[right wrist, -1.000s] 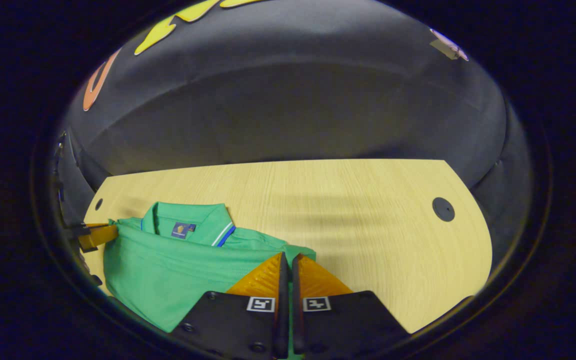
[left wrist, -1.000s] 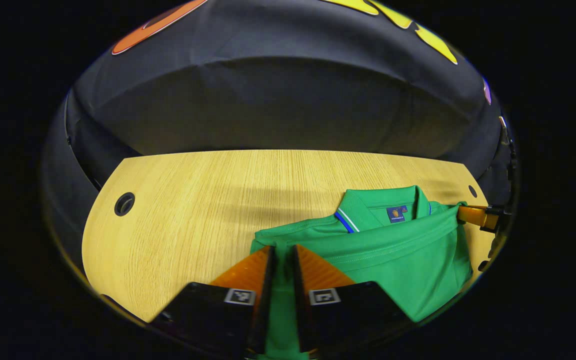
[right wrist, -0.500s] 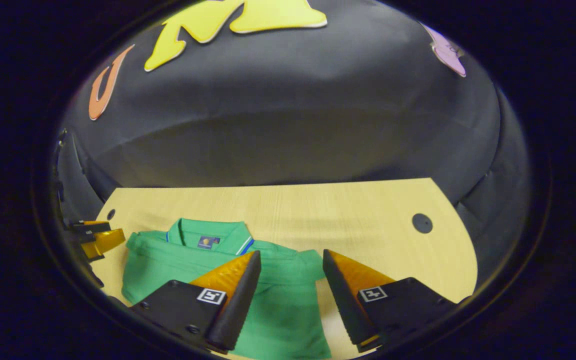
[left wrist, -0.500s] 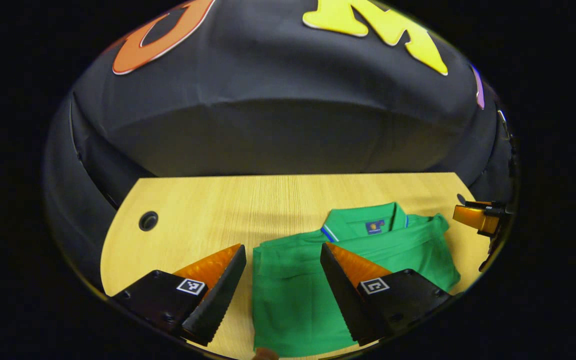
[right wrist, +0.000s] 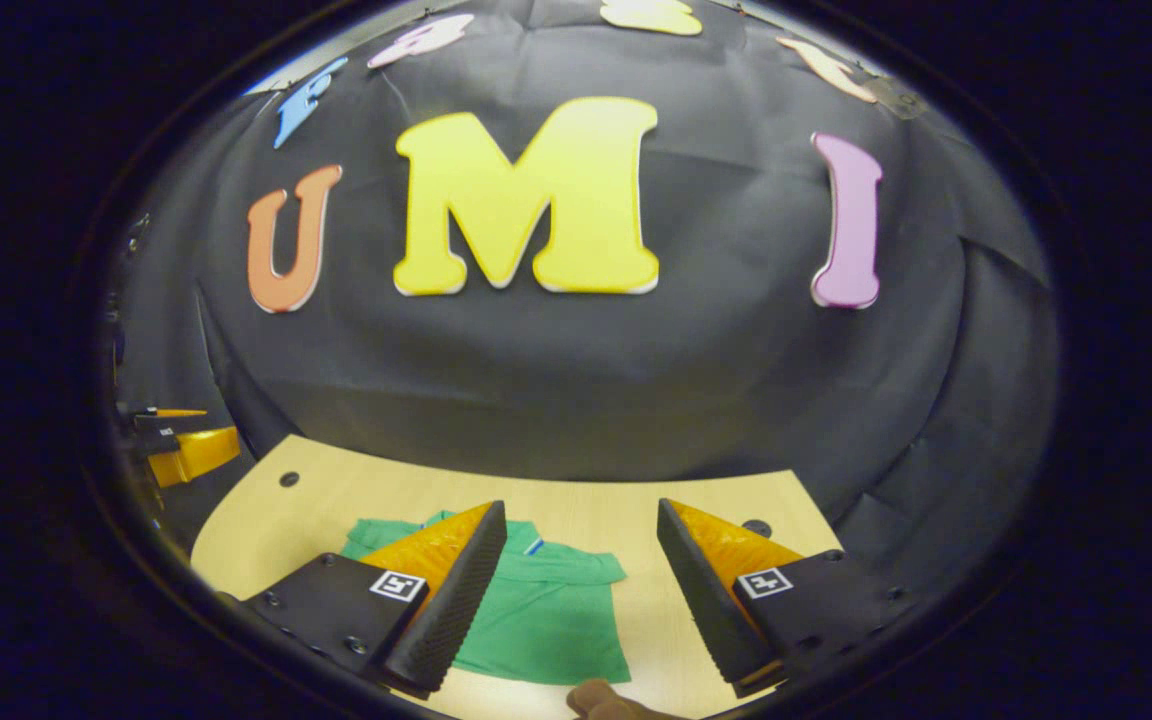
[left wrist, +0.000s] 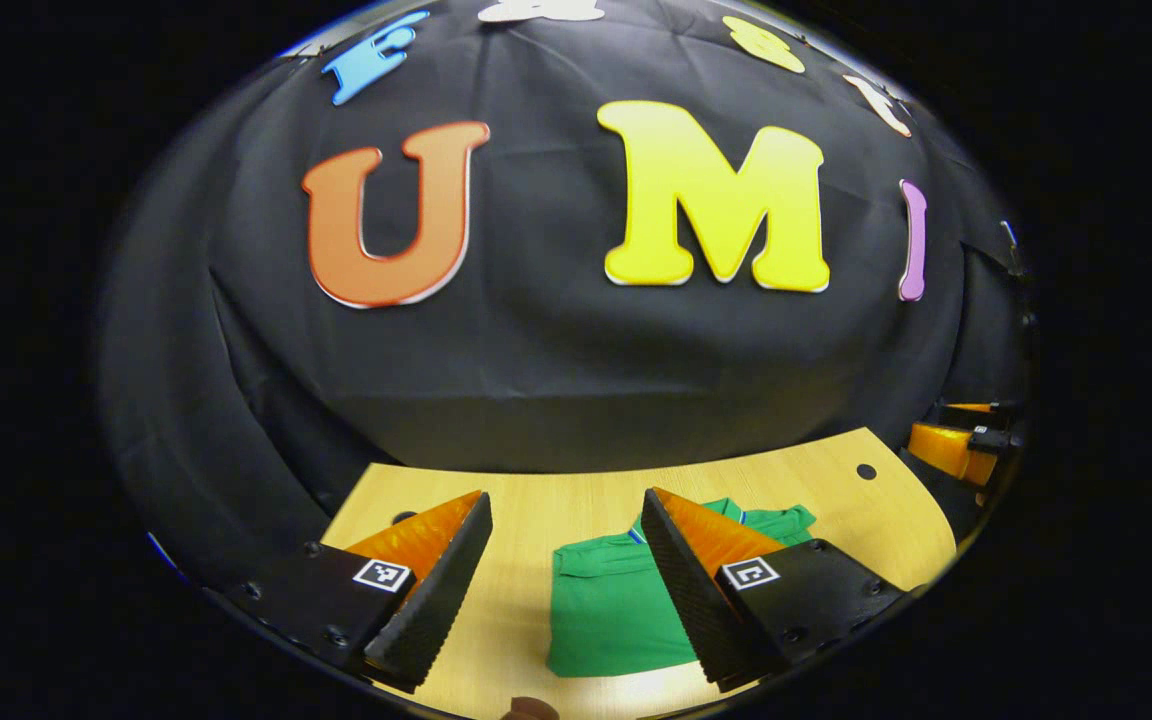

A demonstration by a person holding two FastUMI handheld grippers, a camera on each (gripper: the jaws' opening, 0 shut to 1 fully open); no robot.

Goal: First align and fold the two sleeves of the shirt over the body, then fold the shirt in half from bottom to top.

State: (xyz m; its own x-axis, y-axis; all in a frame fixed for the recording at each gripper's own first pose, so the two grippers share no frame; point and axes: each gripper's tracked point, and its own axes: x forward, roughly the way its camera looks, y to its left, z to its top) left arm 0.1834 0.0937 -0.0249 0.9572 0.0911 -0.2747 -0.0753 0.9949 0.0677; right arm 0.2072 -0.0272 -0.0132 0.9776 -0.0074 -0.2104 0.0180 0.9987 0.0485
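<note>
I see the green shirt (left wrist: 616, 610) lying folded on the wooden tabletop (left wrist: 836, 500), collar toward the far side, free of both tools. My left gripper (left wrist: 566, 590) hangs above it, jaws spread wide and holding nothing. My right gripper (right wrist: 581, 595) sits likewise over the shirt's (right wrist: 546, 615) right edge, jaws spread, nothing between them.

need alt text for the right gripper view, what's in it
A green shirt, folded into a compact rectangle, lies on a light wooden table below the right gripper, whose jaws stand wide open above it. The left gripper shows at the left edge, with the booth's black cloth wall behind.
</note>
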